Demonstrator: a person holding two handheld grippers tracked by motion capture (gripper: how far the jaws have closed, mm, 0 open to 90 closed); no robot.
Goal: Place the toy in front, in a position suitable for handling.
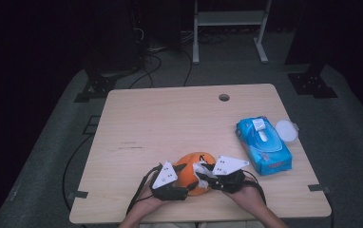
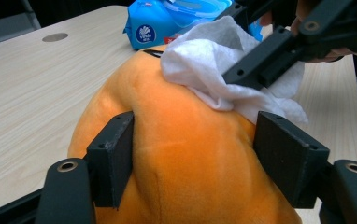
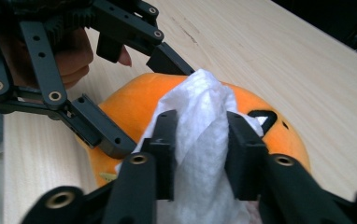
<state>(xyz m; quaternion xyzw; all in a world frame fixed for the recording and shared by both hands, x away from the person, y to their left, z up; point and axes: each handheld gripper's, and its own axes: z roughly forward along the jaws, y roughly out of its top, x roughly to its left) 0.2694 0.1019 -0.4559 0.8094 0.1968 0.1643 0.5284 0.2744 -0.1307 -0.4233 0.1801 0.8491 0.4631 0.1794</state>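
While we steady the orange plush toy [image 1: 193, 173] near the front edge of the bench [image 1: 170, 118], our left tool [image 2: 193, 154] is clamped on the toy's flank, its two black pads pressed into the soft fabric on either side. Our right tool [image 3: 200, 144] is closed on a crumpled white wipe [image 3: 200, 126], whose bunched end sticks out past the pads and lies against the top of the toy, just beside the dark face markings. We judge that we are wiping the toy's surface. Several things could go wrong from here. The wipe is held by a loose fold between the pads, not by its bulk, so a firm drag across the plush pile could pull it free and leave it lying on the toy. The toy is soft and rounded, so pressing down hard with the right tool could squeeze it out of the left tool's hold and roll it toward the bench edge close to us. Both tools are crowded over the same small object, so a careless stroke could knock one against the other. The blue wipe pack [image 1: 263, 145] and its white lid [image 1: 285, 130] lie well apart at the right.
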